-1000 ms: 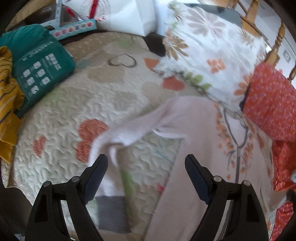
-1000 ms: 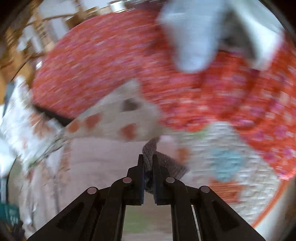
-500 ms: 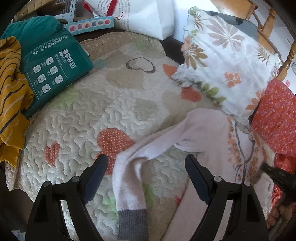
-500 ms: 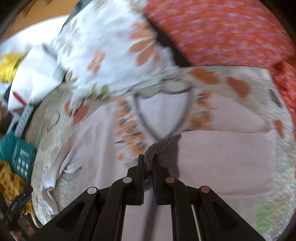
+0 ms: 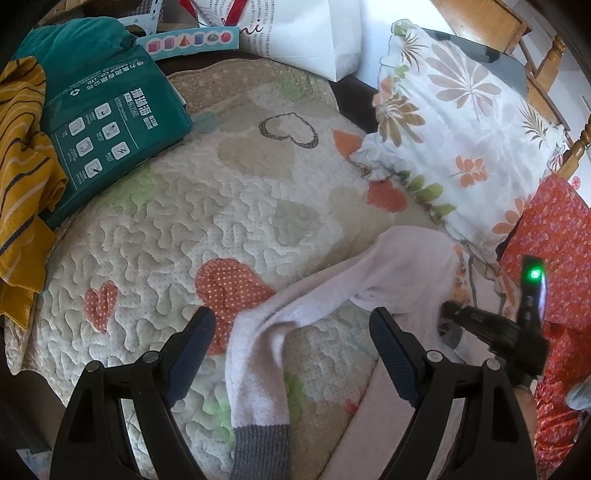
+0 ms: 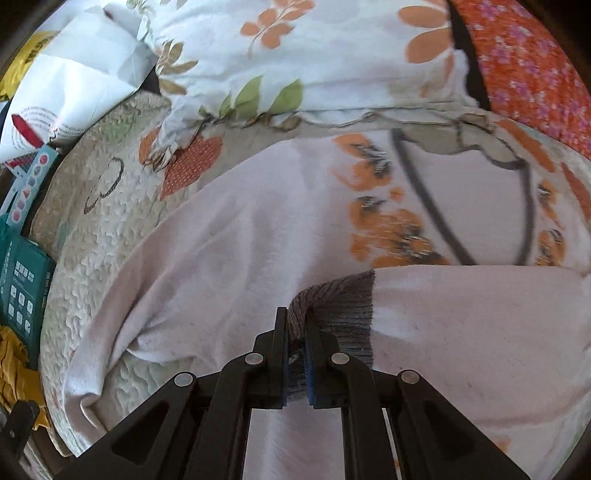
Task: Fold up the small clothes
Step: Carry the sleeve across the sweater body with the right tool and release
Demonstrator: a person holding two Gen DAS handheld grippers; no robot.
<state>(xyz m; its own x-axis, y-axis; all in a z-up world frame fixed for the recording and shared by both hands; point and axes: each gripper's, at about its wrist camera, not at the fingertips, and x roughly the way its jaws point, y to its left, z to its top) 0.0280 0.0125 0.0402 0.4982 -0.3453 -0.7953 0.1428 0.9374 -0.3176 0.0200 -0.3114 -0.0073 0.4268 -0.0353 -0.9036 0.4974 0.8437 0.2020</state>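
A small pale pink top (image 6: 229, 258) with orange flowers and a grey neckline lies flat on a quilted bedspread (image 5: 221, 206). My right gripper (image 6: 295, 332) is shut on the grey ribbed cuff (image 6: 343, 306) of its right sleeve, which is folded across the chest. My left gripper (image 5: 291, 347) is open and empty, hovering over the other sleeve (image 5: 314, 306), which stretches toward me and ends in a grey cuff (image 5: 260, 450). The right gripper also shows in the left wrist view (image 5: 448, 314) at the right, over the top.
A floral pillow (image 5: 458, 122) and a red flowered cushion (image 5: 554, 251) lie behind the top. A green package (image 5: 107, 122), a yellow striped garment (image 5: 22, 177) and a white paper bag (image 5: 306, 33) sit at the far left and back.
My right gripper has carried the grey cuff leftward across the top, folding the sleeve over the chest. The left sleeve has settled on the quilt under my open left gripper.
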